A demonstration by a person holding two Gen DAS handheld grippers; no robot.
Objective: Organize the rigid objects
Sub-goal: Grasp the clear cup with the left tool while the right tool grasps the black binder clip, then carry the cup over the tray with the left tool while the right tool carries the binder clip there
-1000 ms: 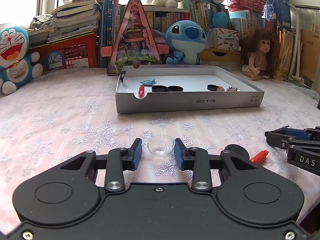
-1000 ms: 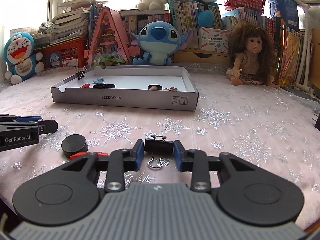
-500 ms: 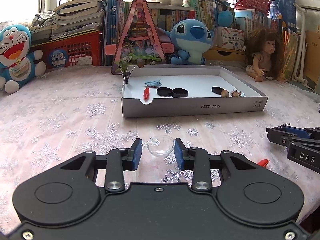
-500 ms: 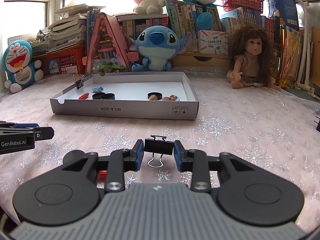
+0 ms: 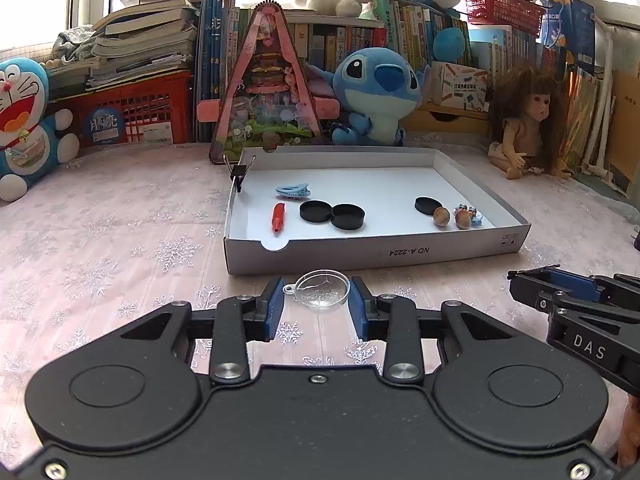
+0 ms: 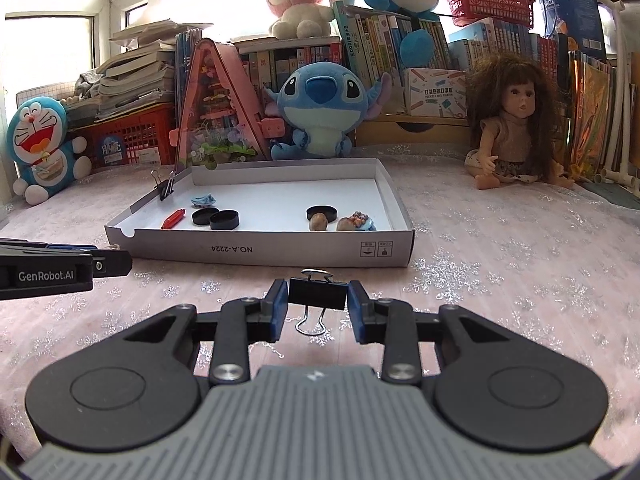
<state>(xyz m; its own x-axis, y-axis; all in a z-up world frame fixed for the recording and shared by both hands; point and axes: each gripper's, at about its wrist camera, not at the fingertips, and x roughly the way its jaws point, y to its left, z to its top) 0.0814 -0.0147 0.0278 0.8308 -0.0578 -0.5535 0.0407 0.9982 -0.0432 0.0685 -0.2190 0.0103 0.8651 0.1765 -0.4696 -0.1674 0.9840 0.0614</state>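
My left gripper is shut on a small clear plastic dome, held just above the tablecloth in front of the white cardboard tray. In the right wrist view my right gripper is shut on a black binder clip with its wire handles hanging down, also short of the tray. Inside the tray lie a red piece, black round caps, a blue hair clip, nuts and a small trinket. Another binder clip grips the tray's left wall.
Plush toys, a doll, a pink triangular toy house, books and red crates line the back of the table. The right gripper's body shows at the left wrist view's right edge; the left gripper's body at the other view's left.
Both grippers have risen and come closer to the tray, each still holding its object. The black cap and red piece on the cloth have dropped out of sight.
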